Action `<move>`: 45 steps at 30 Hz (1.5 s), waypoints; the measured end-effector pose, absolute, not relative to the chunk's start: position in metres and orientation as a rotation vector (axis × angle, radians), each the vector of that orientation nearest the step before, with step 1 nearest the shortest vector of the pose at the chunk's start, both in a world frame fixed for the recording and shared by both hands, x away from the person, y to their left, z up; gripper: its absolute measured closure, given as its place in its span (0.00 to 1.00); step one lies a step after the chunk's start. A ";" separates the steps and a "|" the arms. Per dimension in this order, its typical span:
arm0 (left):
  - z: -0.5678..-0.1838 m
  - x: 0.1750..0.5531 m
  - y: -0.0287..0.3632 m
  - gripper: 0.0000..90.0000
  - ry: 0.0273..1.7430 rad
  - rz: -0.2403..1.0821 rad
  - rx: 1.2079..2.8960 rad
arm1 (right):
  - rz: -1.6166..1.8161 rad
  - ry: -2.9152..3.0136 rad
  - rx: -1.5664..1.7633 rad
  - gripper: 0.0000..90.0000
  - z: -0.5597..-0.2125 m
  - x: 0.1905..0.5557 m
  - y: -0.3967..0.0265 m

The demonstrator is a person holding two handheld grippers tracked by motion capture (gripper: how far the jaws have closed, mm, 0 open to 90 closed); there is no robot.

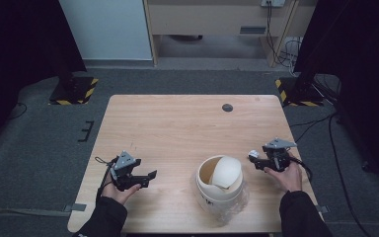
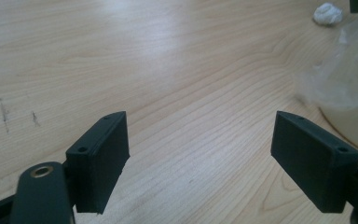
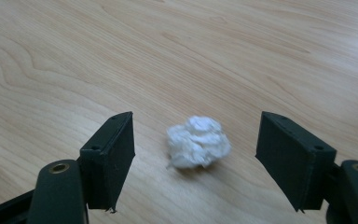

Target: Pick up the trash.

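Bin's (image 1: 220, 181) contents hidden behind its tilted swing lid; left gripper (image 1: 145, 178) rests low, jaws spread, empty; right gripper (image 3: 196, 151) gapes around crumpled paper wad (image 3: 198, 142) on table (image 1: 177, 128), not touching.

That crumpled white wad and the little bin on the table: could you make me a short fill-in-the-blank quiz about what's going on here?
1. The crumpled white paper ball lies between the jaws of the ____ claw.
2. That claw's jaws stand ____, not touching the ball.
3. The left claw holds ____.
4. The cream swing-lid bin is lined with a clear ____ bag.

Missing words: right; open; nothing; plastic
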State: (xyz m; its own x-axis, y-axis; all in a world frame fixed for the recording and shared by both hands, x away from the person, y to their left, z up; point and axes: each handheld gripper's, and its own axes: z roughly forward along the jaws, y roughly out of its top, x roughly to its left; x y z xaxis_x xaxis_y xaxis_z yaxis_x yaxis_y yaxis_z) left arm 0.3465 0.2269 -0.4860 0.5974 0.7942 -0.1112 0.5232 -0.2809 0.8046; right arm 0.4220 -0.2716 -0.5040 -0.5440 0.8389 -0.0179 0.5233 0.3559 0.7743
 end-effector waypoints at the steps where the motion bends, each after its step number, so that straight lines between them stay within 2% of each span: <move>1: -0.487 0.347 0.227 0.21 1.050 0.395 1.966 | 1.032 2.215 1.179 0.31 -0.504 0.424 -0.269; 16: -0.489 0.349 0.225 0.21 1.050 0.371 1.984 | 0.926 2.318 1.182 0.44 -0.520 0.433 -0.264; 29: -0.489 0.351 0.226 0.21 1.049 0.365 1.978 | 0.895 2.342 1.222 0.68 -0.521 0.437 -0.262; 30: -0.489 0.351 0.226 0.21 1.049 0.364 1.978 | 0.909 2.327 1.245 0.72 -0.519 0.437 -0.262; 41: -0.494 0.352 0.226 0.20 1.069 0.343 2.018 | 0.993 2.280 1.244 0.74 -0.508 0.434 -0.265; 45: -0.505 0.355 0.222 0.20 1.095 0.311 2.102 | 1.029 2.252 1.243 0.74 -0.503 0.433 -0.268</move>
